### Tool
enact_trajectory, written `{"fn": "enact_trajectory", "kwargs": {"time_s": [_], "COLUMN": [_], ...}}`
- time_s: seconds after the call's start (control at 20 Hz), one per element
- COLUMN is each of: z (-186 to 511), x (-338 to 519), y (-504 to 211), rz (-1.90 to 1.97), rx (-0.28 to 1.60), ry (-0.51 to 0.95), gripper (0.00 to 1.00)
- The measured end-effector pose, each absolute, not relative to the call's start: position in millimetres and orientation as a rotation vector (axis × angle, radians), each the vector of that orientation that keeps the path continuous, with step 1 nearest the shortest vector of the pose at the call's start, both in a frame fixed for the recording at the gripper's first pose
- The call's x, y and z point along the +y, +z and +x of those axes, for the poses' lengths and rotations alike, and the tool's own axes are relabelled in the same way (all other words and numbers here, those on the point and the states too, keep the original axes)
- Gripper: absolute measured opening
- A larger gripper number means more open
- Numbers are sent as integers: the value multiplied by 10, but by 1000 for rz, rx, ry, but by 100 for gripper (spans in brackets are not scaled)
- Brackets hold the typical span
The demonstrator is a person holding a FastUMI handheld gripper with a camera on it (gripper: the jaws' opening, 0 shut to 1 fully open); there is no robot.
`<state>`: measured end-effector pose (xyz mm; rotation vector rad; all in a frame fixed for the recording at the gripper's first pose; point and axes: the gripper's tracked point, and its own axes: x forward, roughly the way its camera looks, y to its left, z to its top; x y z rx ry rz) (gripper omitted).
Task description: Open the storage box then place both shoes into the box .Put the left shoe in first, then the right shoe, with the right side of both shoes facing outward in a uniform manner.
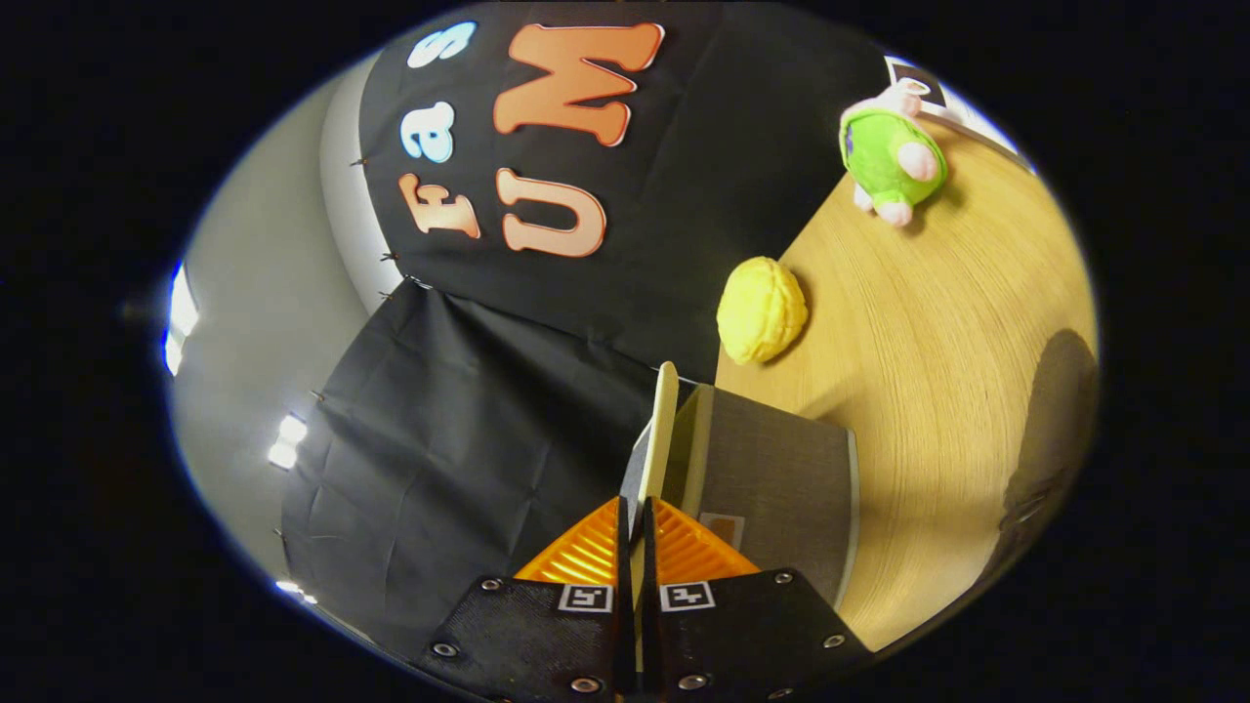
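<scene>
The gripper [637,527] has two wedge-shaped fingers [586,557] with ribbed faces, tapering to a point at the far end. Nearer, each finger joins a black block with a fine textured surface. Each block carries a small square black-and-white marker [586,598] on its inner far corner, and round silver screws [445,648] sit along its edges.

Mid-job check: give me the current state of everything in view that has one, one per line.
hand-held gripper: fingers closed on the lid's thin edge.
lid: pinched between the fingers, lifted edge-on, apparently swung up off the box.
storage box: grey, on the table just beyond the fingers, apparently being opened; inside not visible.
yellow toy: resting on the table beyond the box, untouched.
green plush: lying on the table farther off, untouched.
table: wooden.
</scene>
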<state>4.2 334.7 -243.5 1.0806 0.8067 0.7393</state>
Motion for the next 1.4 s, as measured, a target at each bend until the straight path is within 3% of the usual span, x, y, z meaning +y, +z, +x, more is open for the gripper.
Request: {"fn": "enact_trajectory", "kwargs": {"time_s": [0.6,1.05,1.2,1.3,1.35,1.4], "z": [20,-166,-206,-207,-232,-254], "x": [4168,5403,5507,5496,5488,5463], "y": [-1071,-1181,-1216,-1152,-1132,-1156], "rz": [978,989,934,902,882,846], "rx": [600,673,618,575,555,552], "ry": [887,917,908,916,926,929], "gripper": [4,4,11,20,36,42]}}
